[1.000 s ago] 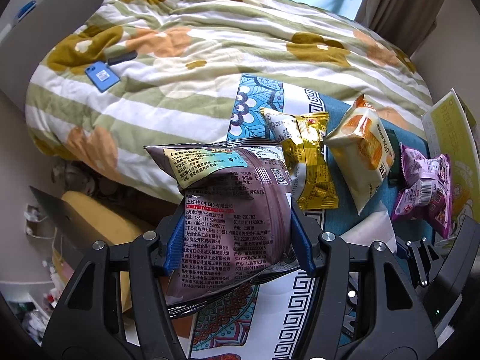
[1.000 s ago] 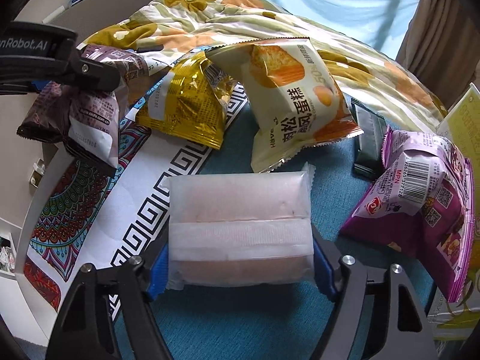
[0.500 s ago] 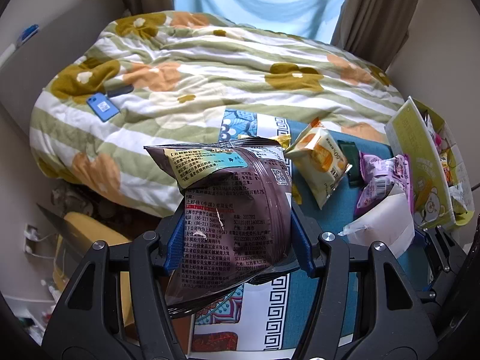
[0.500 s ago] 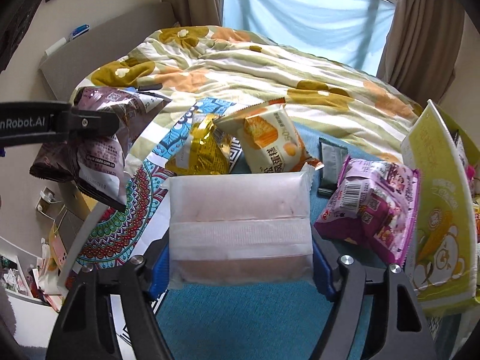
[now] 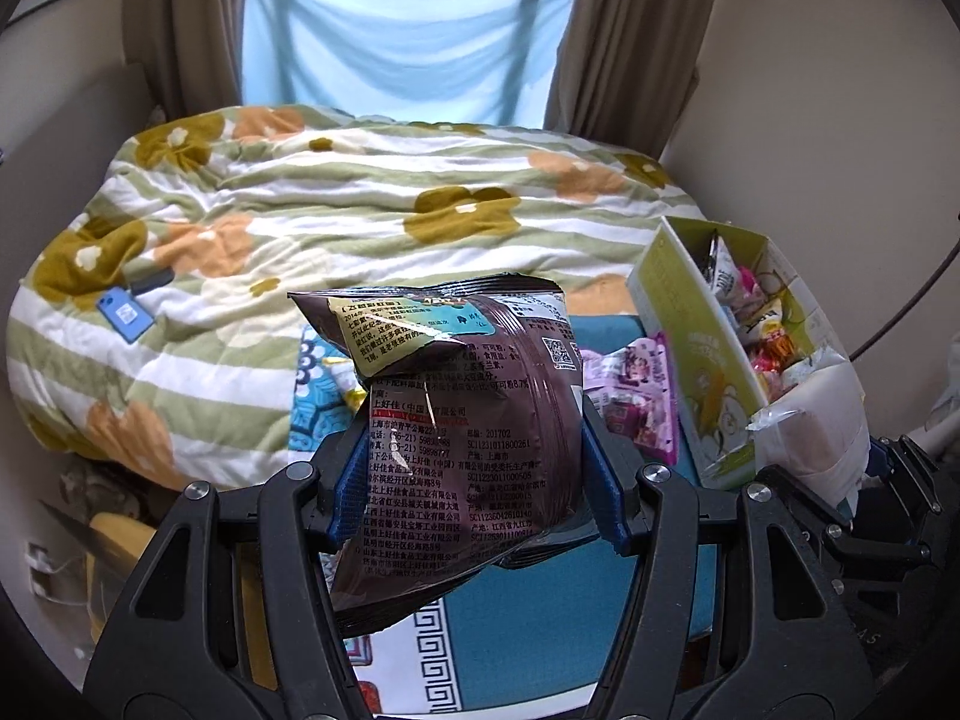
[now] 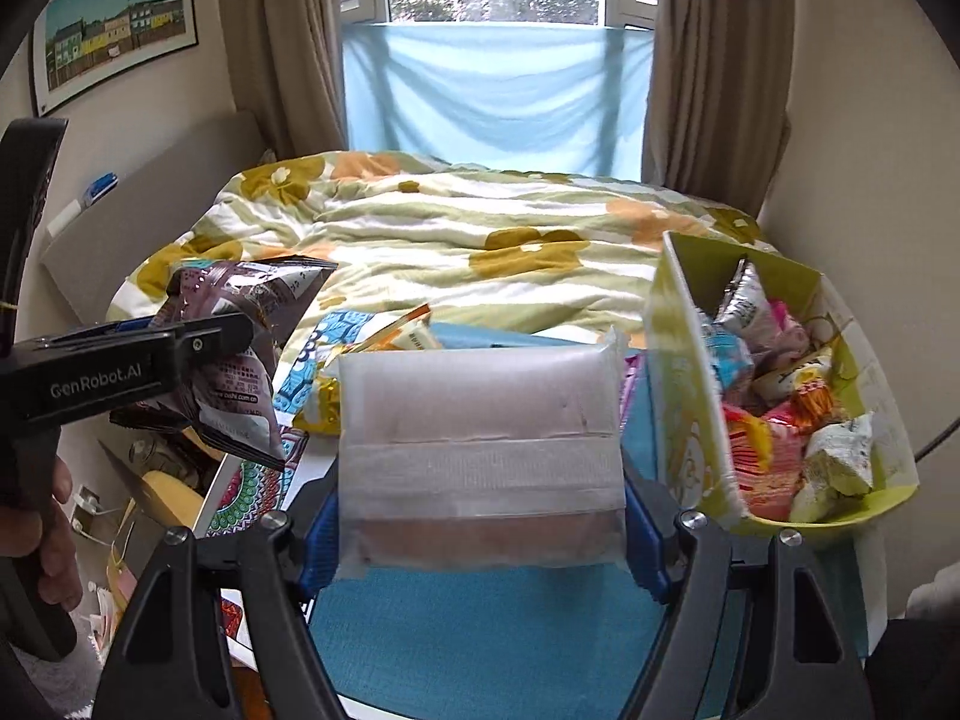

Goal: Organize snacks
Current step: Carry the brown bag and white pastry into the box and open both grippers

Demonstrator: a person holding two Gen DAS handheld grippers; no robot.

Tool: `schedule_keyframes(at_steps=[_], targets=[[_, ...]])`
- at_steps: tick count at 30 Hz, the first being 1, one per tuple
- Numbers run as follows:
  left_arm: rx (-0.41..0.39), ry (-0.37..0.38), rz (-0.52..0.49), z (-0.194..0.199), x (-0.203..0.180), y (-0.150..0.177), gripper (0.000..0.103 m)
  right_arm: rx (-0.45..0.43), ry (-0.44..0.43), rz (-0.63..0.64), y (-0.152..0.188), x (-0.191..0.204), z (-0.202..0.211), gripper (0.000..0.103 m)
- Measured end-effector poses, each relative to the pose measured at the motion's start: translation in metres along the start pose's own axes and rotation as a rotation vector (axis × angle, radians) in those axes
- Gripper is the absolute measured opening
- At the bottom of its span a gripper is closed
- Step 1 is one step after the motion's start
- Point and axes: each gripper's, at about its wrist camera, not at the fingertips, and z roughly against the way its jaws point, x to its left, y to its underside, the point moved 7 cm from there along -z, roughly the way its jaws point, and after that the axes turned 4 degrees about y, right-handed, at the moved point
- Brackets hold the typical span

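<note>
Risk: left gripper (image 5: 474, 480) clamps a puffy dark-brown foil snack bag (image 5: 462, 426), right gripper (image 6: 480, 516) a frosted white packet (image 6: 480, 450); either slick pack could slip before reaching the yellow-green cardboard box (image 6: 690, 420).

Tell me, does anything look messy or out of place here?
Somewhat. The yellow-green box is crammed with jumbled packets, and a gold packet and purple packet lie loose on the blue cloth. A blue card sits stray on the quilt.

"GenRobot.AI" on the left gripper (image 6: 198, 348), "201702" and "SC11231011800261" on the brown snack bag (image 5: 468, 456)
</note>
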Motion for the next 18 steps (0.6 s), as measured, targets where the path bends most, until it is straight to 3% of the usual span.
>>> schedule_keyframes(at_steps=[8,18], targets=[[-0.026,0.067,-0.053,-0.010,-0.095,-0.024,0.057,-0.059,0.083,-0.096,-0.014,-0.093,0.038,0.072],[0.000,0.120,-0.079,-0.060,-0.226,-0.042,0.057,-0.054,0.129,-0.148,-0.022,-0.223,0.045,0.072]])
